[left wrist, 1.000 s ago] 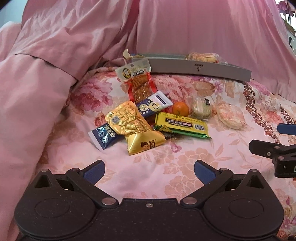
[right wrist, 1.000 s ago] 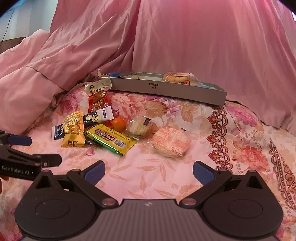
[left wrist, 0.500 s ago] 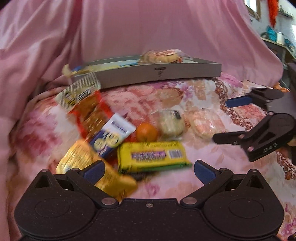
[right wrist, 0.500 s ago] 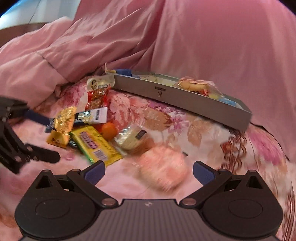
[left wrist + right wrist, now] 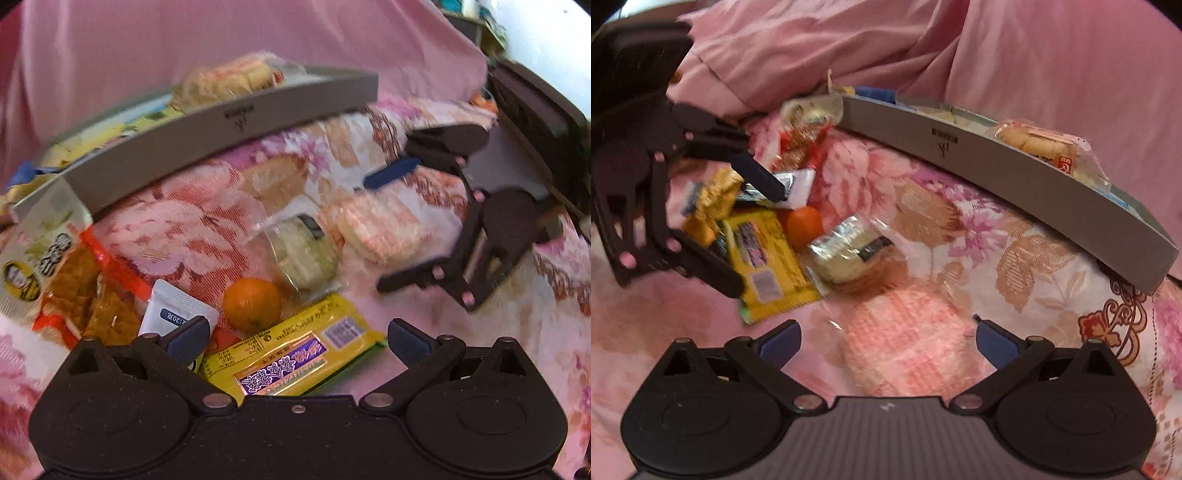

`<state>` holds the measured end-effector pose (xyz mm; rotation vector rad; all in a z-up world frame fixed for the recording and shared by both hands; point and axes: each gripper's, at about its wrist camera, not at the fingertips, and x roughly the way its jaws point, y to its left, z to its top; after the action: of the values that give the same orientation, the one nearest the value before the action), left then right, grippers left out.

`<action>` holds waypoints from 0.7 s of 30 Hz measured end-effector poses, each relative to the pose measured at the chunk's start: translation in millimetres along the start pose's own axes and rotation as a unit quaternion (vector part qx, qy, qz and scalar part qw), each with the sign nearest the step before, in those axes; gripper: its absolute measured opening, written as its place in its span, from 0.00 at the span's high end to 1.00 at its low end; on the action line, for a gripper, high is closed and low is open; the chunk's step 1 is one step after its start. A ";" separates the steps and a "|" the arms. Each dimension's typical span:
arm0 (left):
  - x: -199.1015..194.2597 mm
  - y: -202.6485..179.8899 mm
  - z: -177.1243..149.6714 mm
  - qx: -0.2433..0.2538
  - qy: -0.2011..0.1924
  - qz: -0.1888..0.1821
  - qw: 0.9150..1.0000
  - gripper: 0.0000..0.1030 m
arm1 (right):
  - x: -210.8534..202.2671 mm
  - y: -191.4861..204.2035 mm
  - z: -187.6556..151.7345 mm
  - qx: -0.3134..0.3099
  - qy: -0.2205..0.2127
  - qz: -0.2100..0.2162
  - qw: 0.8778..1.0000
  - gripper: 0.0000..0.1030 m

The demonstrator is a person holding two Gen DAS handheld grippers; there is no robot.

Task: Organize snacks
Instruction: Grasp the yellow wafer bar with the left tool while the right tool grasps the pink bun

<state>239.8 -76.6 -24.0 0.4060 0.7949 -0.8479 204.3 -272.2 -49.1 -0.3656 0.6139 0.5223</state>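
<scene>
Floral bedspread [image 5: 960,229]: left claw [image 5: 295,334] wide open, empty, over yellow bar [image 5: 291,360]; right claw [image 5: 886,338] wide open, empty, straddling pink cracker pack [image 5: 905,347] at lower centre.

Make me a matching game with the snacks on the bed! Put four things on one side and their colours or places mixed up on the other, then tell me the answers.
Things:
1. orange
2. long bar
3. bread pack
4. round cracker

Colours and places:
A. in the grey tray
B. pink checks, between the right gripper fingers
C. yellow wrapper with a barcode
D. round and orange, beside the clear-wrapped cake

Pairs: 1-D, 2-C, 3-A, 4-B
</scene>
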 end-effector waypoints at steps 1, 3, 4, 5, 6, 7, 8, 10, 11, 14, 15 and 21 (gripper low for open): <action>1.7 0.5 0.5 0.001 0.008 -0.008 1.000 0.01 | 3.3 -2.9 0.3 0.002 0.004 -0.002 1.000 0.00; 4.0 0.1 -0.2 -0.002 0.024 -0.027 0.999 0.01 | 7.8 -9.9 1.2 0.020 0.010 0.005 1.000 0.00; 4.6 -1.8 -1.4 -0.004 0.032 -0.033 0.999 0.01 | 8.2 -11.8 1.0 0.028 0.008 0.008 1.000 0.00; 4.0 -3.8 -2.9 -0.001 0.032 -0.035 0.999 0.01 | 7.1 -13.2 0.7 0.034 0.005 0.013 0.999 0.02; 3.5 -6.7 -4.2 0.002 0.035 -0.036 0.999 0.02 | 6.2 -13.2 0.3 0.034 0.005 0.015 0.999 0.05; 2.6 -8.9 -4.9 0.002 0.038 -0.037 0.999 0.03 | 3.9 -11.6 -1.6 0.030 0.005 0.019 0.999 0.08; 1.6 -10.2 -5.6 0.000 0.039 -0.037 0.999 0.03 | 2.9 -9.6 -2.7 0.026 0.007 0.020 0.999 0.10; -2.6 -14.1 -6.5 -0.010 0.041 -0.036 0.998 0.03 | -1.3 -4.1 -5.6 0.024 0.006 0.022 0.999 0.16; -4.9 -15.9 -7.1 -0.015 0.041 -0.038 0.998 0.03 | -2.8 -1.5 -7.0 0.024 0.004 0.024 0.999 0.19; -12.3 -24.3 -9.0 -0.023 0.040 -0.046 0.998 0.03 | -10.3 7.5 -13.9 0.029 -0.003 0.032 0.999 0.21; -14.9 -27.5 -9.1 -0.018 0.039 -0.043 0.998 0.06 | -13.5 11.6 -18.3 0.028 -0.005 0.035 0.999 0.21; -16.6 -27.6 -0.6 0.029 0.035 0.005 0.999 0.04 | -29.1 25.4 -26.9 0.026 -0.005 0.043 0.999 0.21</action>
<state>210.9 -84.7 -12.2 0.4934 0.8327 -0.8523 157.7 -274.5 -55.7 -0.2887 0.6334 0.5891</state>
